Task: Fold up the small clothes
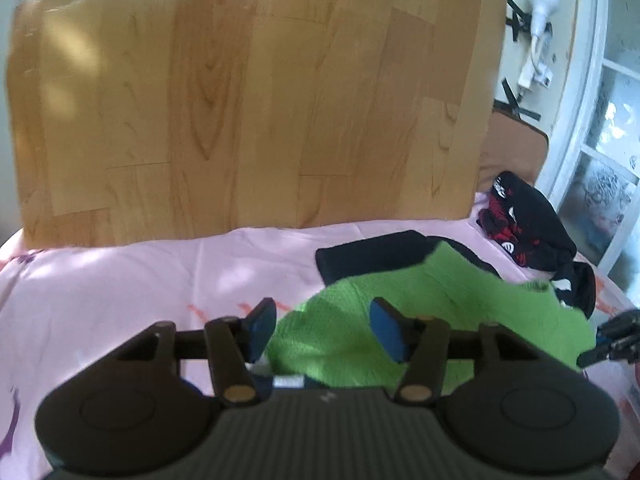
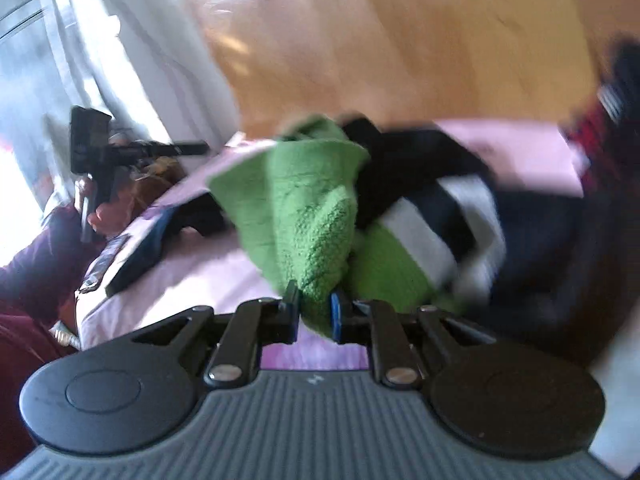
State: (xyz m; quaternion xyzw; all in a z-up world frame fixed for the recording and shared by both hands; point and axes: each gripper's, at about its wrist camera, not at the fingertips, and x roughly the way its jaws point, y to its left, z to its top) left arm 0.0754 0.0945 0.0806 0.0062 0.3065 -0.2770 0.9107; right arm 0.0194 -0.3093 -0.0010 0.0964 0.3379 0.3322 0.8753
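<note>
1. The right claw (image 2: pixel 315 312) pinches a fold of the green garment (image 2: pixel 304 216), its jaws nearly closed on the fleecy cloth.
2. The left claw (image 1: pixel 320 330) stands half open over the same garment, its pads clear of the cloth, holding nothing.
3. The garment lies on the pink bedsheet (image 1: pixel 140 280), partly over a black garment (image 1: pixel 368 252).
4. Judged step: mid-fold. Next, lay the pinched edge across and release.

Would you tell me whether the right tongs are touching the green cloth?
Touching. In the right wrist view the right tongs are closed on a bunched fold of the green cloth, with both blue pads pressing its fuzzy fabric.
</note>
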